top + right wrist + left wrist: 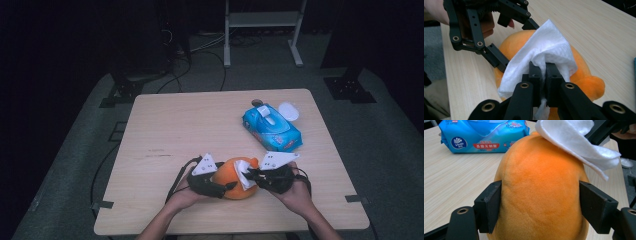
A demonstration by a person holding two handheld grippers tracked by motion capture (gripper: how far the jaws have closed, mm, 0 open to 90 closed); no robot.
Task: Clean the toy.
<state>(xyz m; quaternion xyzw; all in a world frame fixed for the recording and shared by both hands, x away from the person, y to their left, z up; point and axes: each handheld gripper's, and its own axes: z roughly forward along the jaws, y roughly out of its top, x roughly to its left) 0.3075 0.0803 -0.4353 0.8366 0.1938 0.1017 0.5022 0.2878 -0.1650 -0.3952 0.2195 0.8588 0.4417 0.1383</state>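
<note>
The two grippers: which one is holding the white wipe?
The right gripper: its jaws pinch the white wipe, while the left gripper clamps the orange plush toy.

From above your side of the table (160, 130), the high view looks forward and down on the orange toy (235, 186) near its front edge. Your left gripper view sits close behind the toy (539, 195), facing the blue pack (484, 137). Your right gripper view looks down on the toy (584, 75) and shares its wipe (544, 55).

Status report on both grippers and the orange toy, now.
Left gripper clamped on orange plush toy. Right gripper shut on white wipe, draped over toy. Nothing in the way.
</note>
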